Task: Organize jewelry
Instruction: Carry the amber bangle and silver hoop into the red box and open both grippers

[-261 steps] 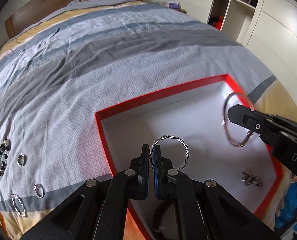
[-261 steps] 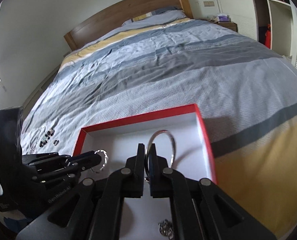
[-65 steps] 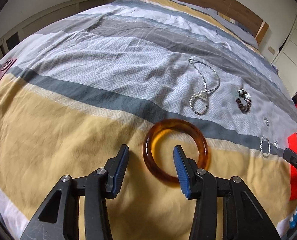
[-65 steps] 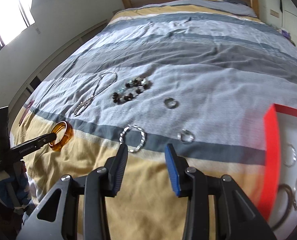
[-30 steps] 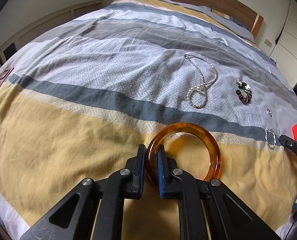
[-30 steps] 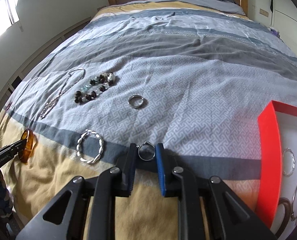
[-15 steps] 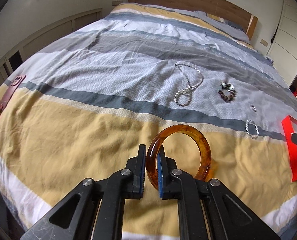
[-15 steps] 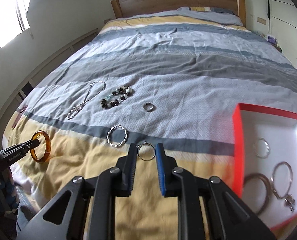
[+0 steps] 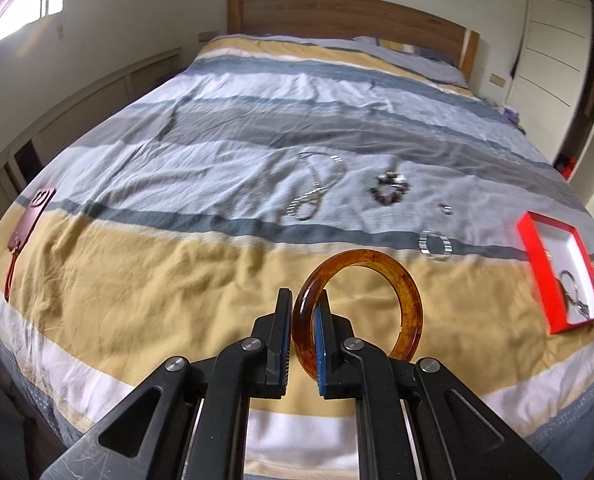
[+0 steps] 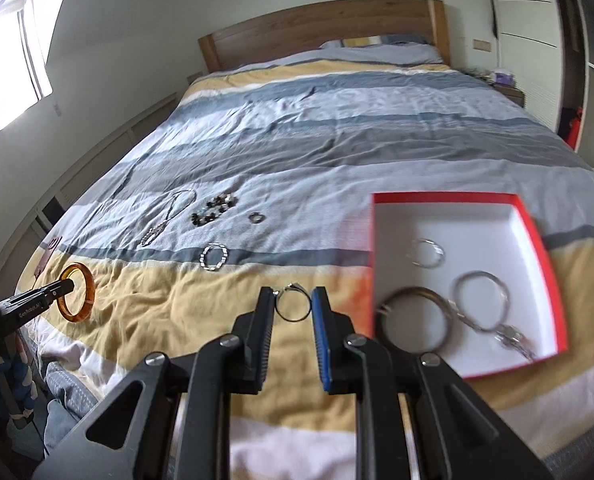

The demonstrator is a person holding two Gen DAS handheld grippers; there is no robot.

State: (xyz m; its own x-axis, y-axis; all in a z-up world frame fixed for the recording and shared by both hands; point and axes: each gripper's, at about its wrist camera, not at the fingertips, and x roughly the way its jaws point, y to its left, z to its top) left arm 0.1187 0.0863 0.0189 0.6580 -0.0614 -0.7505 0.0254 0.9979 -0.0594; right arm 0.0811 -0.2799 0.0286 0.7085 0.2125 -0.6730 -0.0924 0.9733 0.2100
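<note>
**Two grippers loaded, both above the bed**

Two pieces are held up off the striped duvet (image 10: pixel 337 152). Left gripper (image 9: pixel 301 316): jaws clamped on amber bangle (image 9: pixel 409 292), standing upright, well left of red box (image 10: pixel 537 224). Right gripper (image 10: pixel 293 304): jaws pinching a thin silver ring (image 10: pixel 294 307) btwn the pads, just left of the box's near-left corner.

Inside the box: three metal bangles, one w/ charms.

Left of the box, on the duvet: twisted silver bracelet (image 10: pixel 214 257), small ring (image 10: pixel 256 218), dark bead bracelet (image 10: pixel 213 205), chain necklace (image 10: pixel 169 216) furthest left.
</note>
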